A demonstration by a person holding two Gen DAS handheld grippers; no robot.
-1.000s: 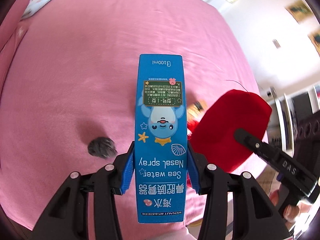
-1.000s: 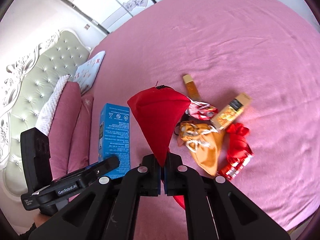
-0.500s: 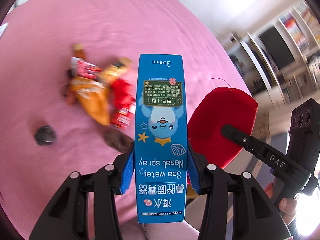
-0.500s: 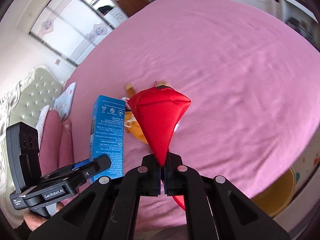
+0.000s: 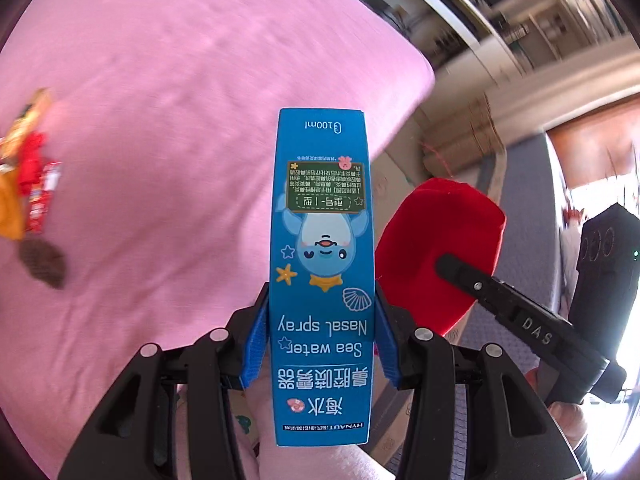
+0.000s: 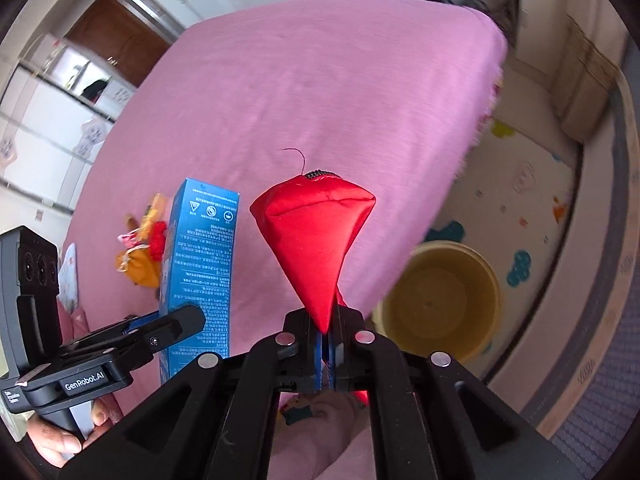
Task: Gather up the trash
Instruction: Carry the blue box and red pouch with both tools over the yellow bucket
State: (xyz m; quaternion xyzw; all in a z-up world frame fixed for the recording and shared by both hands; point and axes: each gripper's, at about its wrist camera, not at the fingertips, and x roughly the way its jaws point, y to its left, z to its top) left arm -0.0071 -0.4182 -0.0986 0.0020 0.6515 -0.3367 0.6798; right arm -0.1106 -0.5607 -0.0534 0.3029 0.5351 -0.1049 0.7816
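Note:
My left gripper (image 5: 322,344) is shut on a tall blue nasal spray box (image 5: 322,264), held above the pink bed (image 5: 140,140). The box also shows in the right wrist view (image 6: 202,276). My right gripper (image 6: 328,344) is shut on a red cloth pouch (image 6: 316,236), which also shows in the left wrist view (image 5: 436,256), just right of the box. A pile of wrappers and small pouches (image 5: 28,192) lies on the bed at the far left; it also shows in the right wrist view (image 6: 142,248). A yellow bucket (image 6: 440,300) stands on the floor beside the bed.
The bed's corner (image 6: 492,40) ends at the upper right. Beyond it is a play mat floor (image 6: 520,200) and cardboard boxes (image 6: 588,80). A dark brown pouch (image 5: 42,260) lies on the bed. Shelves (image 5: 500,8) line the far wall.
Both grippers have swung right, away from the bed's middle toward its edge, still holding the box and pouch. The trash pile slid to the left and the yellow bucket came fully into view.

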